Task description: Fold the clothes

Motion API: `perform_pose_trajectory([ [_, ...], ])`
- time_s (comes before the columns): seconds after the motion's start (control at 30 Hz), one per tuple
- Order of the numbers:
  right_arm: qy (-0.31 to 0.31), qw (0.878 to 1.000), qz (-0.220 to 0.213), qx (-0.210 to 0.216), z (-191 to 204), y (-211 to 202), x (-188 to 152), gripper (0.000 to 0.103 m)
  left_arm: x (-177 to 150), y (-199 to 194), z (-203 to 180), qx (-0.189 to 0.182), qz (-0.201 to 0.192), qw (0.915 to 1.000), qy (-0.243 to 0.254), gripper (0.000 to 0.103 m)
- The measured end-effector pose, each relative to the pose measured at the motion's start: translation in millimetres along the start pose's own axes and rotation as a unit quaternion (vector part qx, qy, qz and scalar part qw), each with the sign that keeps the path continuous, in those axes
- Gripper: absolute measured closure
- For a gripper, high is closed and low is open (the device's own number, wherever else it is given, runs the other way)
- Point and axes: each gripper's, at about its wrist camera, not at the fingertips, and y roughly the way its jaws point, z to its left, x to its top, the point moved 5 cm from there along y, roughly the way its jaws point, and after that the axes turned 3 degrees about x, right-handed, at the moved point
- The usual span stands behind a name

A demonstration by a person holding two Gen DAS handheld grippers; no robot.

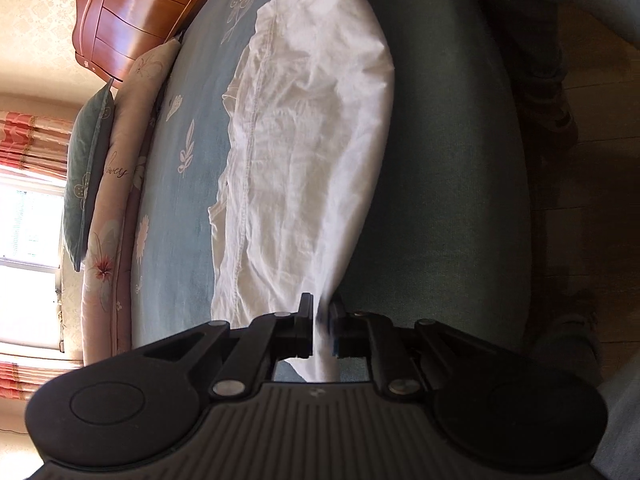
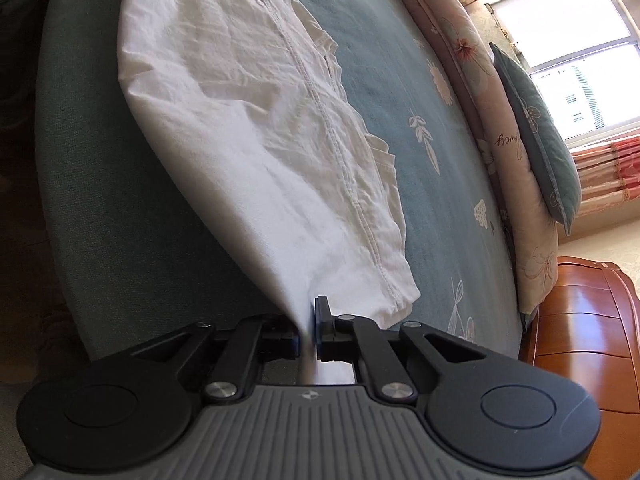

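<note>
I have the white garment (image 1: 304, 152) spread on the blue flowered bedspread (image 1: 192, 184), filling the middle of both frames. My left gripper (image 1: 322, 326) sits at the bottom centre of its view, its jaws nearly together and pinching one corner of the cloth. My right gripper (image 2: 307, 330) does the same at the bottom centre of its frame with the other corner. I hold both corners so the lifted edge stays taut and, I judge, can be carried over the stitched seam toward the pillows (image 2: 532, 140) at upper right.
</note>
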Motion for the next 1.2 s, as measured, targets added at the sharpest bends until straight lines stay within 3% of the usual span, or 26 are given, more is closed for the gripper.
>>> perform_pose_trajectory([
  [0.23,-0.003,1.000,-0.016,0.008,-1.0,-35.5,-10.7,0.075,-13.0,-26.3,20.2,-0.011,-0.003,0.9988,-0.047,0.092],
  [0.3,0.029,0.999,-0.035,0.007,-13.0,-47.2,-8.2,0.074,-10.3,-26.1,38.3,0.000,-0.009,0.9967,-0.081,0.091],
  [0.4,0.117,0.990,-0.079,0.015,-37.0,-54.4,3.9,0.065,-0.6,-13.8,63.4,0.007,-0.023,0.9893,-0.144,0.088],
  [0.57,0.284,0.947,-0.125,0.085,-47.1,-24.7,15.7,0.060,19.0,25.4,68.4,-0.040,-0.043,0.9605,-0.272,0.078],
  [0.7,0.382,0.911,-0.096,0.123,-20.7,13.9,-4.7,0.060,12.9,46.9,50.2,-0.080,-0.022,0.9389,-0.334,0.077],
  [0.77,0.412,0.900,-0.079,0.121,-7.9,25.8,-24.1,0.059,2.1,55.2,40.1,-0.091,0.001,0.9303,-0.355,0.068],
  [0.87,0.461,0.875,-0.089,0.120,-6.1,19.9,-49.8,0.056,-20.3,55.7,45.4,-0.088,0.005,0.9128,-0.399,0.055],
  [1.0,0.505,0.851,-0.122,0.074,-24.3,-2.5,-63.4,0.046,-28.8,47.4,55.7,-0.083,0.005,0.8955,-0.437,0.051],
  [1.1,0.549,0.817,-0.162,0.069,-41.6,-4.9,-62.3,0.038,-20.7,52.2,59.8,-0.092,-0.008,0.8830,-0.460,0.040],
  [1.2,0.574,0.805,-0.139,0.055,-40.0,18.7,-62.3,0.038,-16.4,62.6,55.9,-0.110,0.004,0.8687,-0.483,0.040],
])
